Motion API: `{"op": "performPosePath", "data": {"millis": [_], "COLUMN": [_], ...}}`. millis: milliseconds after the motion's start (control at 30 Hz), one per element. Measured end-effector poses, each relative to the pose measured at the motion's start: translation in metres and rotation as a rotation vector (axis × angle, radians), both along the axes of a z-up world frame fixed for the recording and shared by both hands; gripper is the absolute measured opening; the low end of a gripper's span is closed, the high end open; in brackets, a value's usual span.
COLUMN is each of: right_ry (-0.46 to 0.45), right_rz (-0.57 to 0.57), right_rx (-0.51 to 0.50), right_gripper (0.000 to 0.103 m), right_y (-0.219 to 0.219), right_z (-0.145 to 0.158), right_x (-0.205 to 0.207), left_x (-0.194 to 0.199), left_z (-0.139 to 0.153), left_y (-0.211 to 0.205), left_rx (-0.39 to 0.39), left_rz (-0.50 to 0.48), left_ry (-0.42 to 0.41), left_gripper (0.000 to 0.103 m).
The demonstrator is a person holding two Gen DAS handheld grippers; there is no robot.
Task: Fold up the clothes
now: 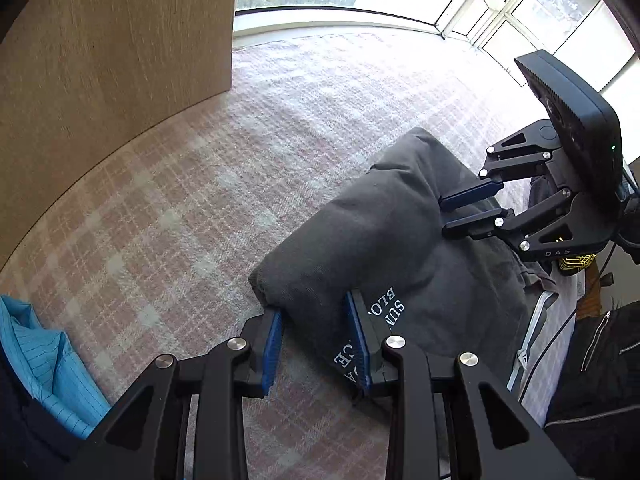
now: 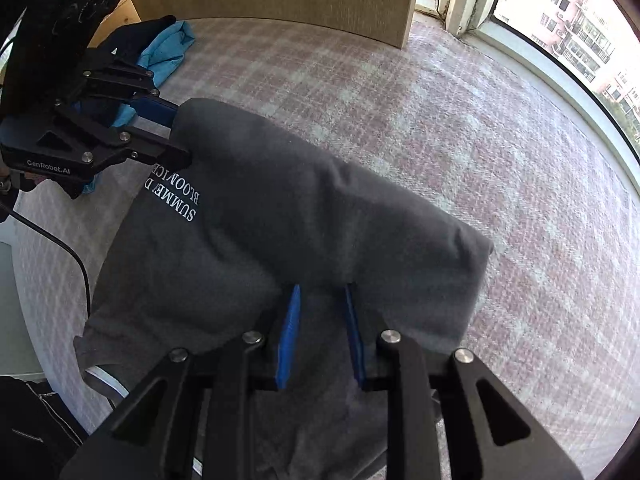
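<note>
A dark grey T-shirt (image 1: 360, 224) with white lettering lies folded over on the plaid cloth surface (image 1: 224, 184); it also shows in the right wrist view (image 2: 304, 208). My left gripper (image 1: 316, 312) is open, its blue pads (image 1: 272, 348) either side of the fold's near end. It appears in the right wrist view (image 2: 176, 130) at the shirt's far left corner. My right gripper (image 2: 322, 300) is open, its jaws straddling the shirt's near edge without pinching it. In the left wrist view it (image 1: 468, 212) stands at the shirt's right edge.
A light blue garment (image 1: 44, 364) lies at the left, also seen in the right wrist view (image 2: 168, 52). A wooden panel (image 1: 112, 60) borders the far side. Windows (image 2: 580, 40) run along the far edge. A black zipped jacket (image 1: 600, 372) lies at the right.
</note>
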State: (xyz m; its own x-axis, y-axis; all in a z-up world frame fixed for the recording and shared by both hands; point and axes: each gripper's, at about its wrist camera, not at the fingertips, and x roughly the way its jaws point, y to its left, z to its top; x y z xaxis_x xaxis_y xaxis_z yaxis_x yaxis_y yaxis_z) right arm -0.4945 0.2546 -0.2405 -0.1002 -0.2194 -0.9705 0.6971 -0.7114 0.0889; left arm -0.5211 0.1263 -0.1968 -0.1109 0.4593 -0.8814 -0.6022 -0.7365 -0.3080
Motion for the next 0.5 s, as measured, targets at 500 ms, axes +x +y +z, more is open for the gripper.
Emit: {"op": "performPosePath", "data": {"millis": [500], "right_ry": [-0.021], "right_rz": [-0.144], "right_rx": [-0.163], "right_gripper": [0.023], "right_y": [0.029], "right_z": [0.038], "right_x": [-0.041], "left_x": [0.010], "left_z": [0.029], "left_y": [0.007], "left_rx": [-0.018], "left_rz": [0.027], "left_ry": [0.122], "left_gripper": [0.046]}}
